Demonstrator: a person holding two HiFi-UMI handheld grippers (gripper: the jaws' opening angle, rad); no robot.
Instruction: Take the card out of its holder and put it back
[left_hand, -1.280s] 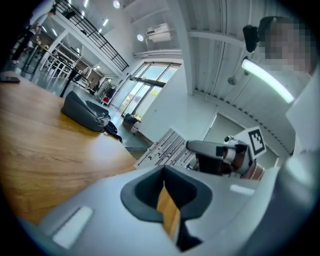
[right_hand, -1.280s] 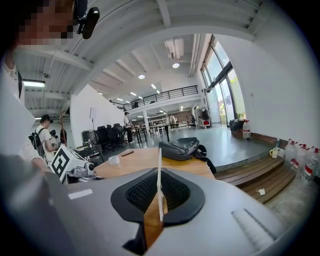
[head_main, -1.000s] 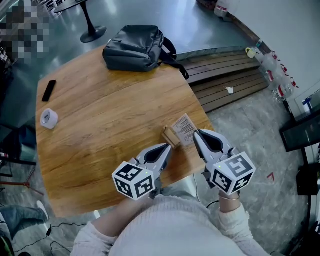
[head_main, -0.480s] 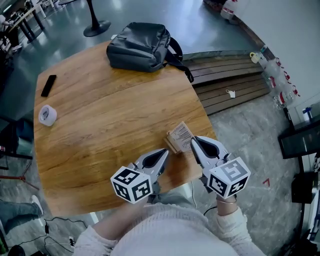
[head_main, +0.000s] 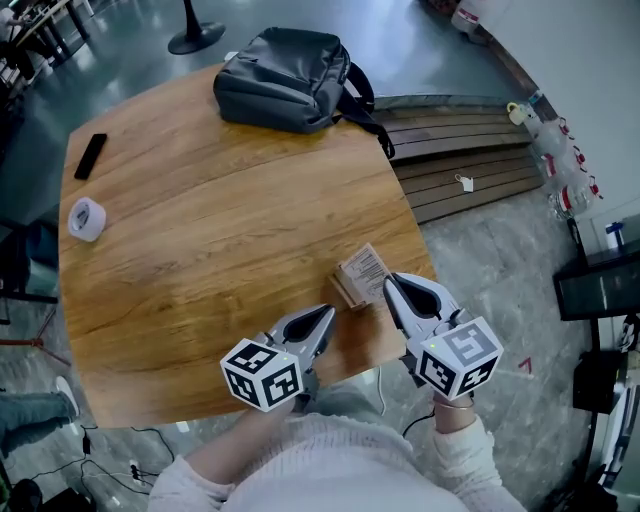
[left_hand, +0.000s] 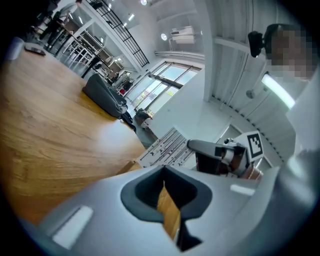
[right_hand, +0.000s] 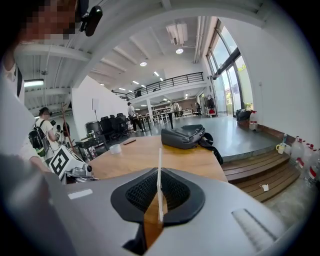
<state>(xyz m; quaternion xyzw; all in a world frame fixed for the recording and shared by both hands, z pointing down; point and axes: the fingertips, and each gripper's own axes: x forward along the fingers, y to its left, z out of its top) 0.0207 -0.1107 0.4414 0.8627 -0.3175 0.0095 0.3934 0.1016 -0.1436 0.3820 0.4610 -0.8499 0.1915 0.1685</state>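
Observation:
A white printed card (head_main: 366, 266) stands in a small wooden holder (head_main: 347, 289) near the table's right front edge. My right gripper (head_main: 390, 282) points at the card's right side. In the right gripper view the card (right_hand: 160, 185) runs edge-on between the jaws, which are shut on it. My left gripper (head_main: 326, 314) is shut and holds nothing, its tips just short of the holder on the near left. The left gripper view shows the card's face (left_hand: 165, 147) with the right gripper (left_hand: 192, 145) at its edge.
A dark backpack (head_main: 290, 80) lies at the far side of the wooden table (head_main: 200, 250). A tape roll (head_main: 86, 218) and a black flat device (head_main: 90, 156) sit at the far left. The table's right edge drops to wooden steps (head_main: 470, 170).
The head view has shifted slightly. Both grippers stay beside the holder, with the left tips a touch nearer the person.

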